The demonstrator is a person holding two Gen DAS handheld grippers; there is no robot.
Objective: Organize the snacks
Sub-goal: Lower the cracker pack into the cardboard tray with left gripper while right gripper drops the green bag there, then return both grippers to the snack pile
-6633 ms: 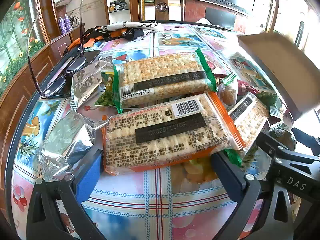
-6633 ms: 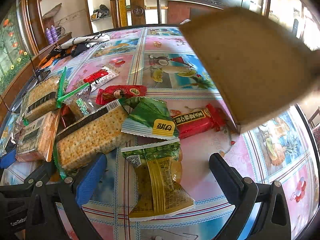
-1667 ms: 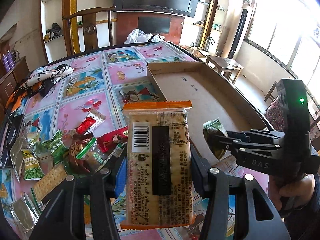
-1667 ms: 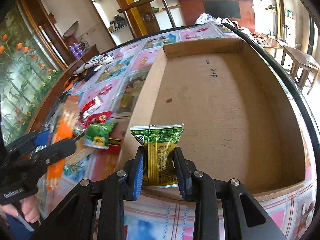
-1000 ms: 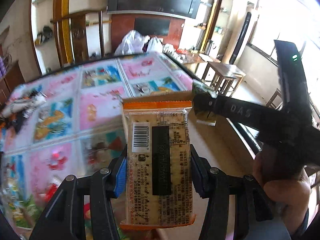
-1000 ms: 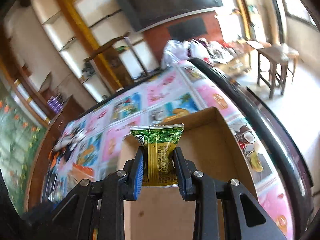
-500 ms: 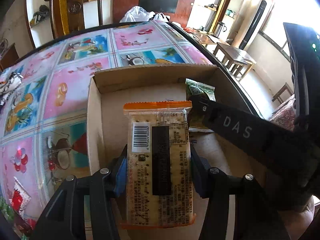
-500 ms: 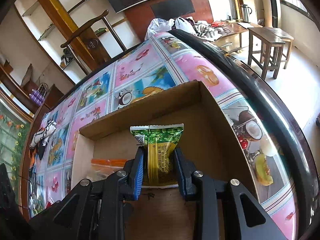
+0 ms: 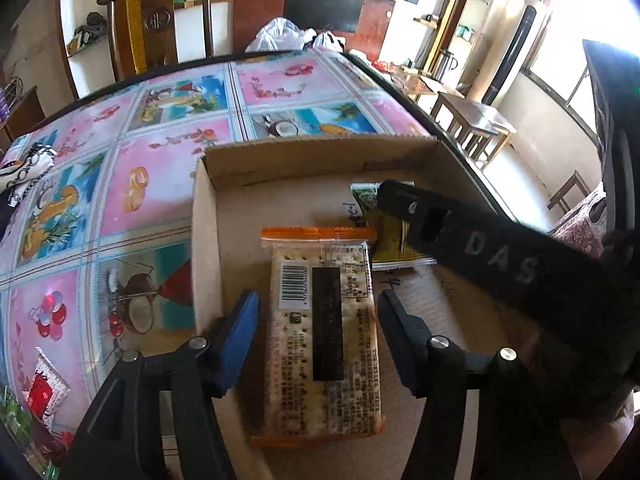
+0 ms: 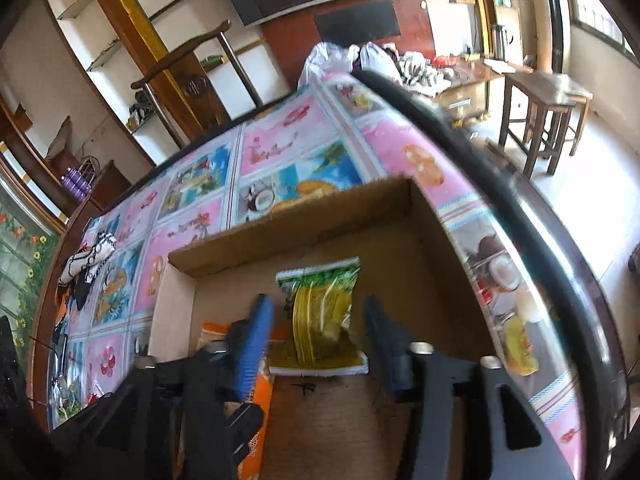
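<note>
Both grippers' jaws, just opened, straddle released snacks lengthwise in the shallow brown cardboard box (image 9: 320,160): left gripper (image 9: 316,320) the orange-edged cracker pack (image 9: 324,320), right gripper (image 10: 320,328) the green-yellow pouch (image 10: 320,312).

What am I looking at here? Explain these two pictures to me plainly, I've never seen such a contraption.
No robot here: a person holds a two-fingered gripper in each hand, each with a fisheye camera looking along its fingers. One picture is from the left gripper, the other from the right gripper. Both reach into a shallow cardboard box on a table with a colourful fruit-print tablecloth. An orange-edged cracker pack lies between the left jaws and a green-and-yellow snack packet between the right; both pairs of jaws have just been opening, so the snacks lie released in the box. More snacks wait outside it.
</note>
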